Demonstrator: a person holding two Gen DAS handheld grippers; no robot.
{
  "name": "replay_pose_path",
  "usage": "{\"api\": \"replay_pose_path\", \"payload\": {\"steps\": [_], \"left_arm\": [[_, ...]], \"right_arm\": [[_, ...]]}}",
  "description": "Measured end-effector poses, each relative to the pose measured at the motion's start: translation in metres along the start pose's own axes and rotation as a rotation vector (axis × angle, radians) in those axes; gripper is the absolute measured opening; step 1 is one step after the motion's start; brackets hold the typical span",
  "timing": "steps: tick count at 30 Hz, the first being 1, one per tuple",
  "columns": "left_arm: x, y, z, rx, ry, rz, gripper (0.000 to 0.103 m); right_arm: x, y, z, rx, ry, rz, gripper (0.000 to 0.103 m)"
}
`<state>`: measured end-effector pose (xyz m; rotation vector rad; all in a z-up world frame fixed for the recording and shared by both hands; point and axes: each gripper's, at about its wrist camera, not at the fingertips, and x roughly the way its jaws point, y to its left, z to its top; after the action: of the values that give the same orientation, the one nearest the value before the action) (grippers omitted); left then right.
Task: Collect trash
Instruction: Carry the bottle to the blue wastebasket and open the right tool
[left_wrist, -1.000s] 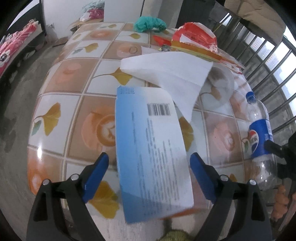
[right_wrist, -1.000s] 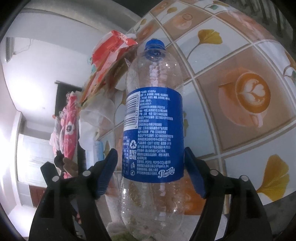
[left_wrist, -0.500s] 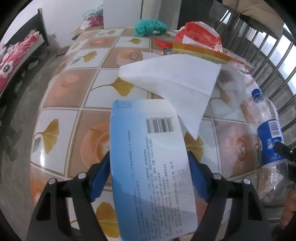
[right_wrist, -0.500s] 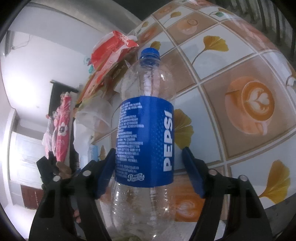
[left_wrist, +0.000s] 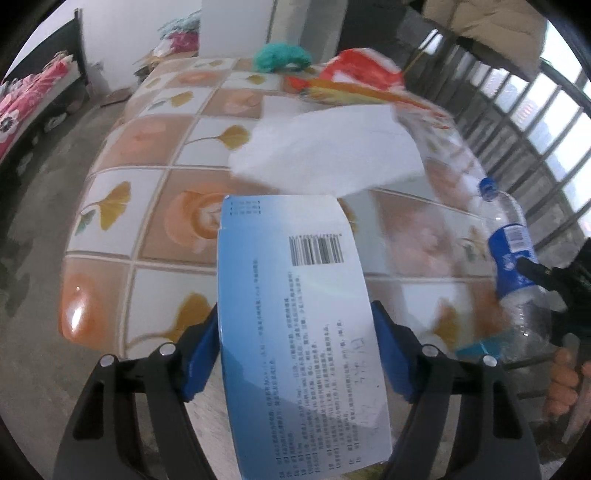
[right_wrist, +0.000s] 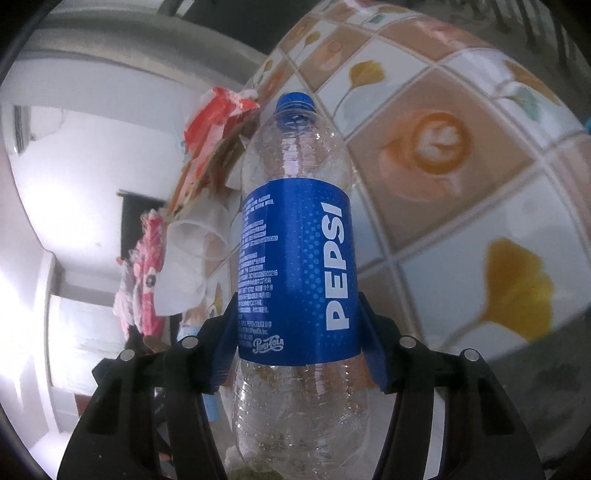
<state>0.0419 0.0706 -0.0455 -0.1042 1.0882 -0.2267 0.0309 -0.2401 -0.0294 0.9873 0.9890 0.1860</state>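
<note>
My left gripper (left_wrist: 295, 350) is shut on a flat blue-and-white box (left_wrist: 299, 325) with a barcode and holds it above the table's near edge. My right gripper (right_wrist: 297, 336) is shut on an empty Pepsi bottle (right_wrist: 295, 258) with a blue cap and label; the bottle also shows at the right of the left wrist view (left_wrist: 511, 266). A white tissue (left_wrist: 328, 151) lies on the tiled table (left_wrist: 155, 155) beyond the box. A red and orange snack bag (left_wrist: 354, 74) lies at the table's far side and also shows in the right wrist view (right_wrist: 214, 122).
A green crumpled cloth (left_wrist: 282, 55) sits at the far table edge. A clear plastic cup (right_wrist: 192, 229) lies by the bag. Window bars (left_wrist: 535, 122) run along the right. A bed with a floral cover (left_wrist: 22, 107) stands at the left.
Both grippers closed: the left onto the blue box, the right onto the bottle. Both have lifted and pulled back from the table, and the bottle has turned so its Pepsi lettering faces the camera.
</note>
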Motion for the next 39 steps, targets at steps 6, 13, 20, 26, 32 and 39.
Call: {"api": "replay_pose_path", "payload": {"steps": [6,13,20,26,32,39], "left_arm": [[-0.021,-0.049,-0.012,0.104,-0.049,-0.051,0.074],[-0.017,-0.105,-0.013,0.182,-0.002,-0.14,0.074],[-0.016,-0.138,-0.01,0.199,0.021,-0.233,0.074],[-0.012,-0.176,-0.01,0.253,0.047,-0.339,0.074],[0.005,-0.263,0.018,0.404,0.077,-0.441,0.074],[0.094,-0.432,0.028,0.646,0.37,-0.561,0.074]], "right_arm": [[-0.026,-0.02,-0.008,0.016,-0.033,0.058,0.055],[-0.065,-0.06,-0.018,0.071,-0.106,0.108,0.055],[-0.076,-0.076,-0.018,0.086,-0.14,0.142,0.055],[-0.092,-0.094,-0.013,0.11,-0.18,0.142,0.055],[-0.137,-0.17,-0.022,0.342,-0.342,0.087,0.056],[-0.142,-0.287,-0.039,0.738,-0.429,0.139,0.056]]}}
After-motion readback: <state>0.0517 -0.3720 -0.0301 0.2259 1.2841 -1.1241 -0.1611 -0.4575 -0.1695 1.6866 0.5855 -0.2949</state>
